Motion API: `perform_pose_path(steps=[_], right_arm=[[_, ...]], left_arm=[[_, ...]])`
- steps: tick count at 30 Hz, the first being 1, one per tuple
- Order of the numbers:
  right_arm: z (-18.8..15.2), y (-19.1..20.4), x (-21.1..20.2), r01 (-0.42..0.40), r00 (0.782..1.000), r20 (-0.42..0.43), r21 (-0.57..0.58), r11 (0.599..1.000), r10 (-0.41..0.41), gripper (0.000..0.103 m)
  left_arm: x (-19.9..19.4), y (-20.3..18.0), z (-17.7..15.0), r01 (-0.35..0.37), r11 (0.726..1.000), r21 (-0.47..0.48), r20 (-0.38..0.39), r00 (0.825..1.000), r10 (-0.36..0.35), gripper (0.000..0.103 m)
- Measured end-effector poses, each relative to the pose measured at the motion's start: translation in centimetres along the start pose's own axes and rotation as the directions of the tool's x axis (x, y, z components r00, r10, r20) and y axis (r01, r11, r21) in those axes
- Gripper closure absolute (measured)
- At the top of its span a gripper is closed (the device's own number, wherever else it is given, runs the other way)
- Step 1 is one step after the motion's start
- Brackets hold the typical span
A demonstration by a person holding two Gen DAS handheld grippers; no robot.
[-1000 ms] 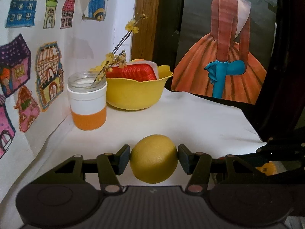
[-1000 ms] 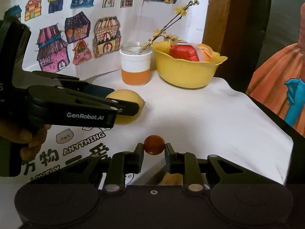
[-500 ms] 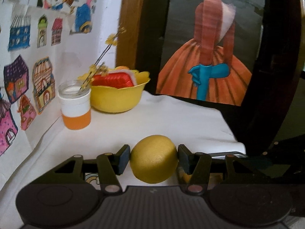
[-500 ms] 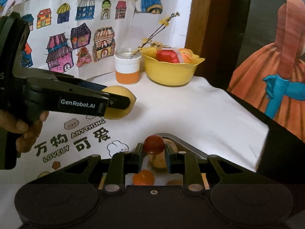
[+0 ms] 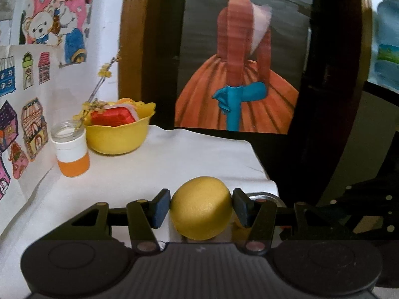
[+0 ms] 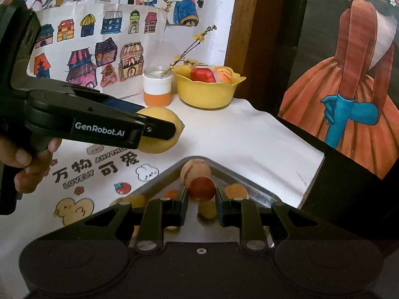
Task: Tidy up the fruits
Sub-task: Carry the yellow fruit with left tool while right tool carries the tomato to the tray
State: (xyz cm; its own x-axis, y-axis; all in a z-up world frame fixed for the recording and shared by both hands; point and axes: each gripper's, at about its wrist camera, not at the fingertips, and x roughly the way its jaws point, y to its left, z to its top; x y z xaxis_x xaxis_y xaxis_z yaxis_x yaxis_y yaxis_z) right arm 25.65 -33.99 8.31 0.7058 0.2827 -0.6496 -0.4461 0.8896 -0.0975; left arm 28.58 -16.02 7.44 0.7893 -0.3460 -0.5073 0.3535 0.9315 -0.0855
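I have lifted both hands up, my left gripper [image 5: 201, 211] pinching the lemon [image 5: 201, 208] and my right gripper [image 6: 201, 202] pinching the red fruit [image 6: 201, 188], so the yellow bowl [image 6: 208, 92] at 12 o'clock looks farther off and the metal tray [image 6: 259, 189] shows below, maybe where they go.

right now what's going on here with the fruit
A person holds a claw in each hand. The left claw is shut on a lemon above the white tablecloth. The right claw is shut on a small red fruit over a metal tray holding other fruits. A yellow bowl sits at the back.
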Motion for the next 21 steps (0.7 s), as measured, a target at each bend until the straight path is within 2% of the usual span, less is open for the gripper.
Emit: perform_pose_path(steps=[12,21], right_arm=[[-3.2,0.6,-2.0,-0.008,1.0,-0.03,-0.005,1.0,0.008,0.078],[-5.4,0.1,-2.1,-0.004,0.998,-0.068,0.028,1.0,0.006,0.078]], left_arm=[[-0.7,-3.5,-2.5,0.069,0.996,0.056,-0.067,0.996,-0.066,0.044],[-0.6,-5.2,-4.0,0.097,0.992,0.083,-0.104,0.991,-0.088,0.044]])
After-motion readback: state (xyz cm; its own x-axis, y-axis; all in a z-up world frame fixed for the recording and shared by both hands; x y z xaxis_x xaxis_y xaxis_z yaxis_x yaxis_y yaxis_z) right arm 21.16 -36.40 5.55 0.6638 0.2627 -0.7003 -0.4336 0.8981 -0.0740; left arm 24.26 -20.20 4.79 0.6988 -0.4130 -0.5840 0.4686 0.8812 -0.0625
